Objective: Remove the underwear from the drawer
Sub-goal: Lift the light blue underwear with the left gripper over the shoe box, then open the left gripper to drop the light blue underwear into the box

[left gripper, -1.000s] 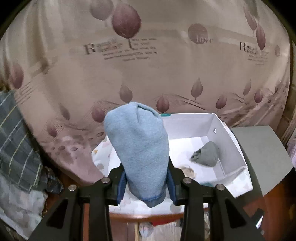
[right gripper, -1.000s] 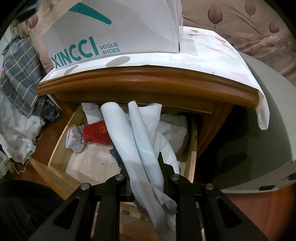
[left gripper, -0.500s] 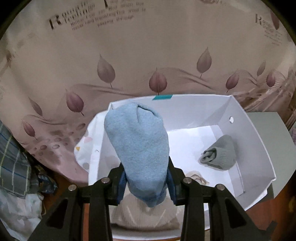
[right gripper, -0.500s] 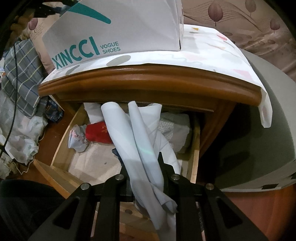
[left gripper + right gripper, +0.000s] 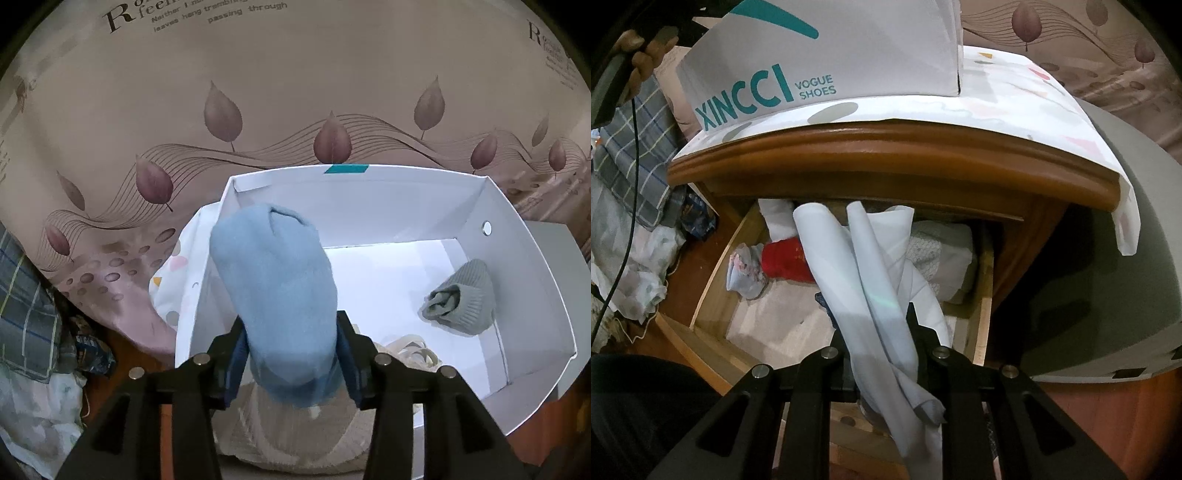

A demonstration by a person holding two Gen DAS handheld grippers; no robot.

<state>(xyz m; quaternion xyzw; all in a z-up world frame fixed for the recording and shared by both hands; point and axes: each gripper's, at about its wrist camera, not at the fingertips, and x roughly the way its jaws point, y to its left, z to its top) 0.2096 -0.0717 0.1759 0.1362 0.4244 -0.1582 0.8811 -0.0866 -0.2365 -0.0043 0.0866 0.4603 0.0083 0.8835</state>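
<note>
My left gripper (image 5: 290,347) is shut on a rolled light-blue garment (image 5: 275,280) and holds it over the left part of an open white shoe box (image 5: 476,206). A grey rolled garment (image 5: 461,297) and beige fabric (image 5: 295,432) lie in the box. My right gripper (image 5: 877,332) is shut on pale white-blue underwear (image 5: 857,280) that hangs above the open wooden drawer (image 5: 713,284). In the drawer lie a red garment (image 5: 785,258), a floral one (image 5: 744,275) and a white patterned one (image 5: 942,254).
The shoe box (image 5: 827,59), marked XINCCI, stands on a cloth-covered wooden nightstand (image 5: 886,158). A leaf-print curtain (image 5: 258,92) hangs behind. Plaid and white clothes (image 5: 26,325) lie at the left. A grey surface (image 5: 1108,258) is at the right.
My left gripper has moved forward and lower over the shoe box with the blue garment. My right gripper has stayed almost still with the underwear above the drawer.
</note>
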